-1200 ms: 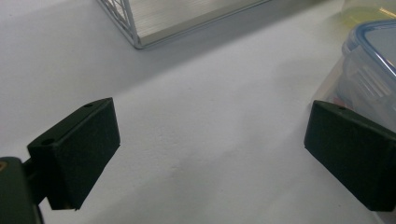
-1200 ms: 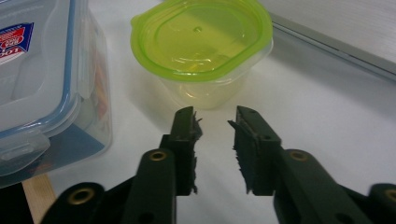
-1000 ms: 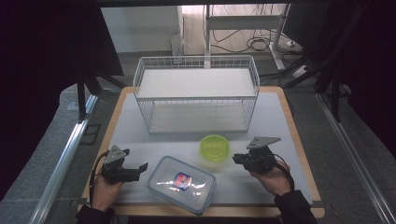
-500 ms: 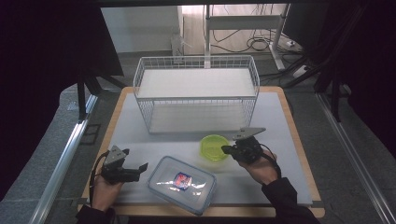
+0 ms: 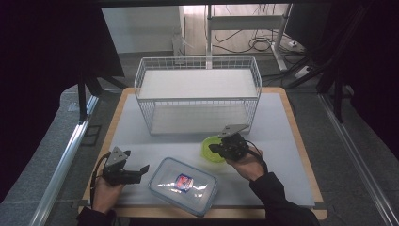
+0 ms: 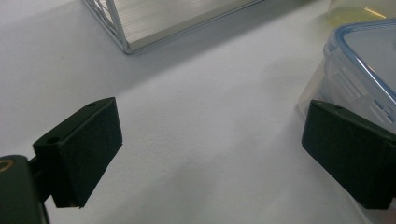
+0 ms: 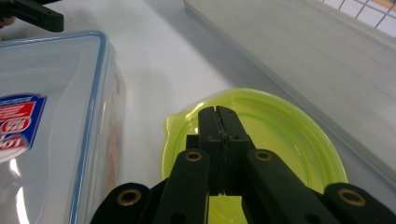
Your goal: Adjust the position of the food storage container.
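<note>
Your right gripper (image 7: 219, 119), jaws pressed together, hovers over the green lid (image 7: 280, 135); it looks light, thin and slippery, so pinch its rim. Your left gripper (image 6: 210, 154) stands spread beside the container (image 6: 359, 60).

The left gripper (image 5: 141, 168) sits low at the near left, held in the person's left hand (image 5: 106, 190), jaws spread wide apart and pointing right. The right gripper (image 5: 212, 148) is farther in, right of centre, held in the right hand (image 5: 247, 162) with a dark sleeve (image 5: 277, 200) running back toward the near edge (the forearm angles in from the near right). Its jaws are pressed together, pointing left
</note>
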